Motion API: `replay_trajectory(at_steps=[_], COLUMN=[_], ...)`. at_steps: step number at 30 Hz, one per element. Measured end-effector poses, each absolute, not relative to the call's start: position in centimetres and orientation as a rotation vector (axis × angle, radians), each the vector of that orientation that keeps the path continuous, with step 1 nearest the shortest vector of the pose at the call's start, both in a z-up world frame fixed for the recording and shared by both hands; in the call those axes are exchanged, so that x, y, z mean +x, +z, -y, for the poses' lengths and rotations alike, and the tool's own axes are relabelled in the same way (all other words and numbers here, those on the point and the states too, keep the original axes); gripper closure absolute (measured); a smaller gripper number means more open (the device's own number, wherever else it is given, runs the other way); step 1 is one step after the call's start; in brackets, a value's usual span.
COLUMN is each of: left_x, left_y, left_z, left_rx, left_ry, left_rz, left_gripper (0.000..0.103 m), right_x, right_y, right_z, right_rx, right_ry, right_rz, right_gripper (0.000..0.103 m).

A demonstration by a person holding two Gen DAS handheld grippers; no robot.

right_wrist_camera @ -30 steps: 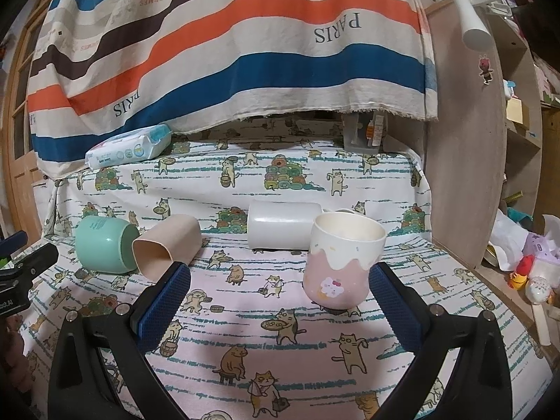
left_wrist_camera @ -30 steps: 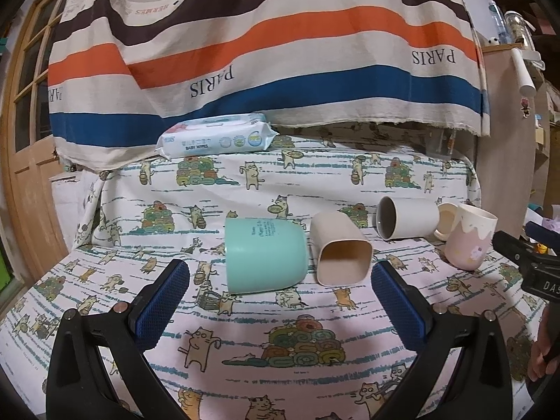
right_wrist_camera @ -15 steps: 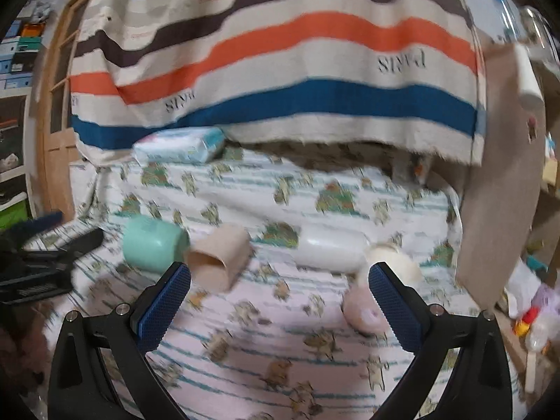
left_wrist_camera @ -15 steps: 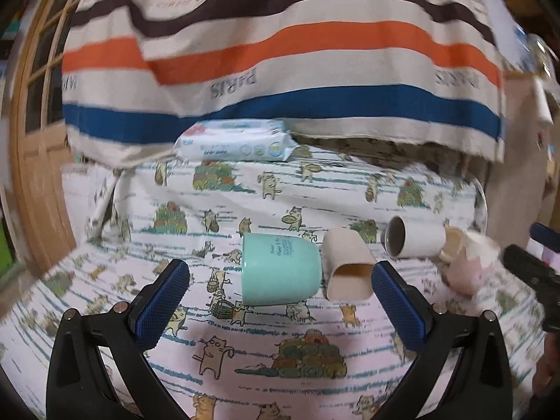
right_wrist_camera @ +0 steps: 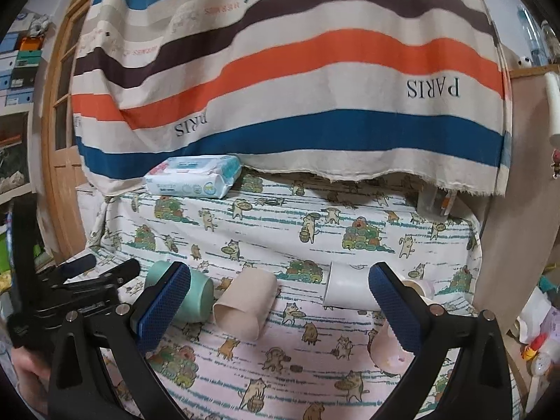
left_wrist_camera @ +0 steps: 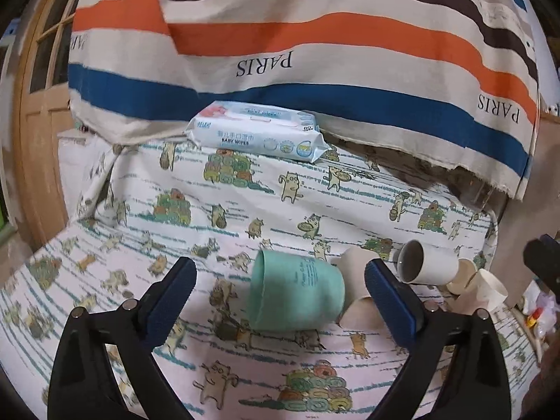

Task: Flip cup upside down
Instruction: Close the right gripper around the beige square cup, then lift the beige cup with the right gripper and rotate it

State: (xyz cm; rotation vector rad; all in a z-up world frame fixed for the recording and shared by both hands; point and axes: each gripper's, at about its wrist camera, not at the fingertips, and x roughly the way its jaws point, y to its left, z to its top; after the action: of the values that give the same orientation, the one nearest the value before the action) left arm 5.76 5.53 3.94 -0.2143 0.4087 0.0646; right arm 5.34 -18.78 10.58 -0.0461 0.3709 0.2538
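Four cups lie on the cat-print cloth covering the surface (left_wrist_camera: 287, 210). Left wrist view: left gripper (left_wrist_camera: 280, 294), jaws wide apart, gripping nothing. Mint-green cup (left_wrist_camera: 297, 295) on its side sits between the blue pads, mouth toward 9 o'clock, not touched by either pad as far as can be told. Beige cup (left_wrist_camera: 353, 301) lies just beside it at 3 o'clock, on its side, seemingly touching. White cup (left_wrist_camera: 428, 269) on its side farther toward 2 o'clock, open mouth facing the camera. Pink-and-cream cup (left_wrist_camera: 484, 288) at 3 o'clock, tipped over near the surface edge.

Right wrist view: right gripper (right_wrist_camera: 280, 306), jaws wide apart, holding nothing. Beige cup (right_wrist_camera: 245, 302) lies between the pads, mouth toward 7 o'clock. Mint-green cup (right_wrist_camera: 196, 295) partly hidden behind the left pad. White cup (right_wrist_camera: 348, 288) behind the right pad. Pink-and-cream cup (right_wrist_camera: 388, 348) tipped, low at 4 o'clock, partly hidden.

Baby wipes pack (left_wrist_camera: 259, 136) at 12 o'clock, against the striped cloth (left_wrist_camera: 315, 70) hanging behind.
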Motion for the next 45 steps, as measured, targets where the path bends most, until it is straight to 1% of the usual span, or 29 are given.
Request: replay_trajectory(at_steps=[8, 13, 15, 17, 18, 25, 28, 35, 41, 42, 45], left_x=[8.8, 9.7, 10.0, 10.0, 10.0, 10.3, 10.6, 10.9, 10.6, 10.6, 10.5], left_y=[5.3, 4.6, 4.1, 3.7, 3.5, 2.6, 2.2, 1.6, 1.8, 1.9, 1.9], left_z=[-6.4, -7.2, -7.5, -8.0, -8.2, -8.4, -8.7, -9.5, -9.0, -9.0, -9.1], left_rx=[-0.250, -0.304, -0.321, -0.359, -0.377, -0.366, -0.361, -0.385, -0.346, -0.348, -0.348], left_ry=[0.112, 0.087, 0.081, 0.076, 0.076, 0.114, 0.148, 0.182, 0.212, 0.207, 0.200], left_rz=[-0.414, -0.409, -0.418, -0.418, -0.418, -0.439, -0.451, -0.477, -0.465, -0.463, -0.460], left_gripper=[0.007, 0.007, 0.007, 0.007, 0.007, 0.007, 0.007, 0.007, 0.007, 0.007, 0.007], right_x=[10.8, 14.1, 15.2, 16.3, 16.8, 19.9, 20.9, 22.3, 23.8, 24.1, 24.7], right_y=[10.0, 8.1, 7.1, 5.9, 5.4, 2.9, 1.4, -1.0, -2.7, -3.0, -3.4], right_z=[18.5, 17.4, 16.8, 16.0, 15.6, 12.2, 11.6, 11.0, 9.6, 9.7, 10.0], right_rx=[0.089, 0.109, 0.107, 0.097, 0.092, 0.012, 0.006, 0.012, -0.038, -0.023, 0.022], right_ry=[0.339, 0.355, 0.354, 0.346, 0.345, 0.287, 0.264, 0.222, 0.175, 0.176, 0.205], right_rz=[-0.494, -0.601, -0.645, -0.686, -0.706, -0.825, -0.888, -0.960, -0.997, -1.007, -1.036], right_gripper=[0.000, 0.000, 0.001, 0.006, 0.007, 0.008, 0.013, 0.013, 0.013, 0.014, 0.025])
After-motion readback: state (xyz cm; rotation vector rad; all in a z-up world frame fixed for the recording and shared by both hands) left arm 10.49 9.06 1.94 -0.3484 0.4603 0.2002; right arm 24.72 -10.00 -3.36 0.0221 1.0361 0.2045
